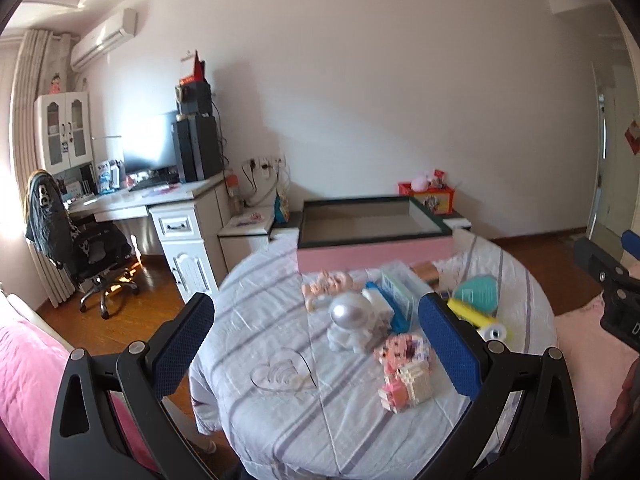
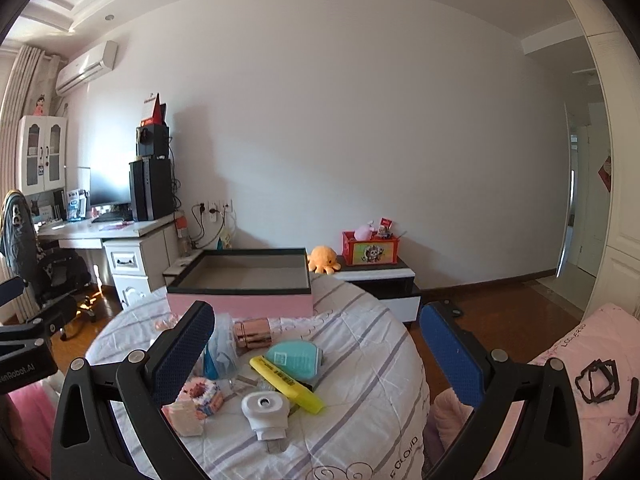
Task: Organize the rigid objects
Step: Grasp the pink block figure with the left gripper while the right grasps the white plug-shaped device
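On the round table point(image 2: 360, 380) w/ striped cloth I see the big pink box point(image 2: 240, 304) at the far edge, open top, nothing visible inside. Near side of it sits the clutter: teal case point(image 2: 294, 358) touching the yellow highlighter point(image 2: 286, 384), rose-gold cylinder point(image 2: 252, 334) lying just behind, white plug point(image 2: 265, 410) nearest me, pink brick model point(image 1: 404, 376), silver-headed astronaut figure point(image 1: 348, 322). Left gripper point(image 1: 316, 344) fingers spread wide, holding nothing, above the table. Right gripper point(image 2: 316, 352) fingers spread too, empty.

tablecloth point(image 2: 360, 364): striped cloth | tube point(image 2: 252, 334): glossy copper metal | highlighter point(image 2: 286, 383): yellow plastic
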`<state>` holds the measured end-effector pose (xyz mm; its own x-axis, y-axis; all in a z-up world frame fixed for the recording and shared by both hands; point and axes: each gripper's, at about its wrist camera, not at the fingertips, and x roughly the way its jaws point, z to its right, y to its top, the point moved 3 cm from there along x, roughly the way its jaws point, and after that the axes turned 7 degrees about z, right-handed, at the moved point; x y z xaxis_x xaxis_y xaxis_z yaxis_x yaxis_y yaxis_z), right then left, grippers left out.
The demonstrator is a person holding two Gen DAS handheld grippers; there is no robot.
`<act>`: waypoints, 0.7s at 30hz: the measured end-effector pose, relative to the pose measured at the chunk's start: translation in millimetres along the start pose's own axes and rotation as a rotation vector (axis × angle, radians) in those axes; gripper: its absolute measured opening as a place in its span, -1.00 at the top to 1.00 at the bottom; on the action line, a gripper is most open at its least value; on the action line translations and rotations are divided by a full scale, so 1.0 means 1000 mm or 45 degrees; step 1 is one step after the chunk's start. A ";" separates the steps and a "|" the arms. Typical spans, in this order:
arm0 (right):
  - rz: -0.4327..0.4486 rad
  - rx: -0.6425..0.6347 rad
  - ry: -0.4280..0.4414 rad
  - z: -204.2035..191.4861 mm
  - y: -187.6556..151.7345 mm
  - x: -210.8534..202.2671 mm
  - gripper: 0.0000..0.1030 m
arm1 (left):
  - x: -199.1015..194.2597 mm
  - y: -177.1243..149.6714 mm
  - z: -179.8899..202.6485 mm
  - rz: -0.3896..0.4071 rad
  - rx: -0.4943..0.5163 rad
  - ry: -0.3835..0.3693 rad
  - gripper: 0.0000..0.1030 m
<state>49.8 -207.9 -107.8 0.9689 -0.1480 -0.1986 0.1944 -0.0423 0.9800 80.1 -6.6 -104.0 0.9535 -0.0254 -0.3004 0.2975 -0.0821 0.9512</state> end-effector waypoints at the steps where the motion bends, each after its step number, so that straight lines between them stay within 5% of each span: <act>1: -0.031 0.004 0.002 0.003 -0.008 0.005 -1.00 | 0.008 -0.010 0.007 -0.042 0.003 -0.020 -1.00; 7: -0.168 -0.002 0.027 0.010 -0.054 0.031 -1.00 | 0.051 -0.065 0.043 -0.287 0.010 -0.099 -1.00; 14: -0.243 0.013 0.045 0.016 -0.074 0.048 -1.00 | 0.080 -0.084 0.058 -0.358 0.001 -0.085 -0.98; 21: -0.296 0.003 0.091 0.006 -0.088 0.063 -1.00 | 0.092 -0.094 0.062 -0.407 -0.042 -0.258 -0.16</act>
<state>92.5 -219.7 -207.0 0.9064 -0.0634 -0.4176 0.4134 -0.0694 0.9079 136.4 -63.1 -225.4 0.7843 -0.2005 -0.5870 0.5829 -0.0856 0.8080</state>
